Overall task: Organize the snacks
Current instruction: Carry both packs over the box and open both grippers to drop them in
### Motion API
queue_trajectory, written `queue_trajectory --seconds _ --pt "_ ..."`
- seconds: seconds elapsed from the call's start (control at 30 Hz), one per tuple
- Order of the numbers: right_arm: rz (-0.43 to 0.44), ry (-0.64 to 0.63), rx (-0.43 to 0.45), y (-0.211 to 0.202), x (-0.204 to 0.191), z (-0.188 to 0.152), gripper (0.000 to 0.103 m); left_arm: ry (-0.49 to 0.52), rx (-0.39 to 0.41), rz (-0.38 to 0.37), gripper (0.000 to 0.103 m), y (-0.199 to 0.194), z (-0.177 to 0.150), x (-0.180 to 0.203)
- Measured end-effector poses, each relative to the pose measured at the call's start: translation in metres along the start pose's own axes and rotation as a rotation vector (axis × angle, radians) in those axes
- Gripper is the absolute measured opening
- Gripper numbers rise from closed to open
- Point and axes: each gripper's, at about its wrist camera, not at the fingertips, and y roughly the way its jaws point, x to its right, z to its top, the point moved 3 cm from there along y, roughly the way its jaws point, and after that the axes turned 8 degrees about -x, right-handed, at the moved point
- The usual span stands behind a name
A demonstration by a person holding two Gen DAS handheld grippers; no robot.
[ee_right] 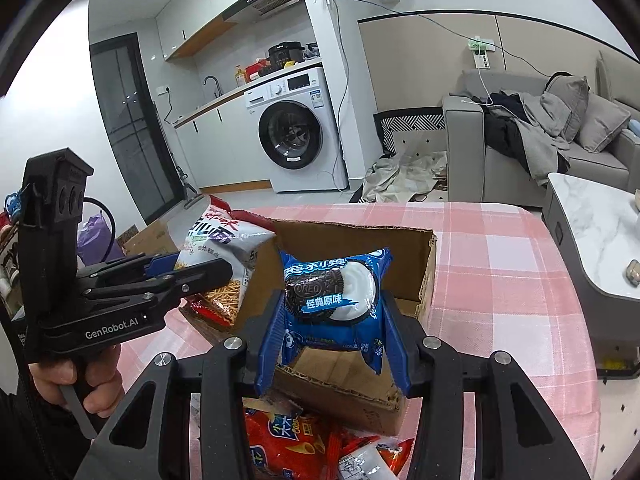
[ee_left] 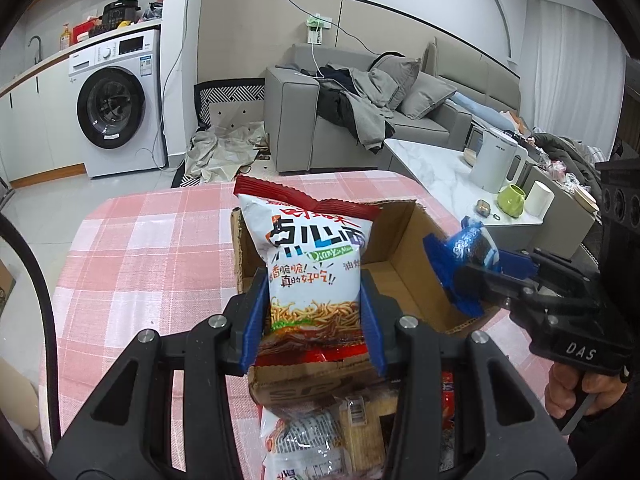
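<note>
1. The left gripper is clamped on a white and red noodle snack bag. Its blue fingers press both side edges of the bag's lower half, and the bag stands upright between them.
2. The noodle snack bag is held over the left part of the open cardboard box, clear of the box floor as far as the left wrist view shows.
3. The right gripper is clamped on a blue Oreo packet. Its blue fingers pinch the packet from left and right, and the packet faces the camera, printed side forward.
4. The Oreo packet is held over the right part of the same cardboard box, above its near wall; whether it touches the cardboard cannot be told.
5. The box stands on a table covered with a pink checked cloth. Its flaps are open and its visible floor is bare.
6. Further snack packets lie on the table in front of the box's near wall, among them a red bag seen in the right wrist view.
7. A hand grips the handle of the left gripper in the right wrist view; a hand on the right gripper's handle shows in the left wrist view.
</note>
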Motion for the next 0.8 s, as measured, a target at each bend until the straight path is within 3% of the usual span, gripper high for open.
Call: queue_trajectory --seconds 0.73,0.8 --pt "0.009 0.016 -0.027 0.021 0.012 0.011 0.047 0.031 -0.055 -0.011 0.04 0.04 0.008 0.003" --pt "0.012 0.017 -0.032 0.02 0.012 0.011 0.052 0.026 -0.046 -0.011 0.04 0.037 0.007 0.002"
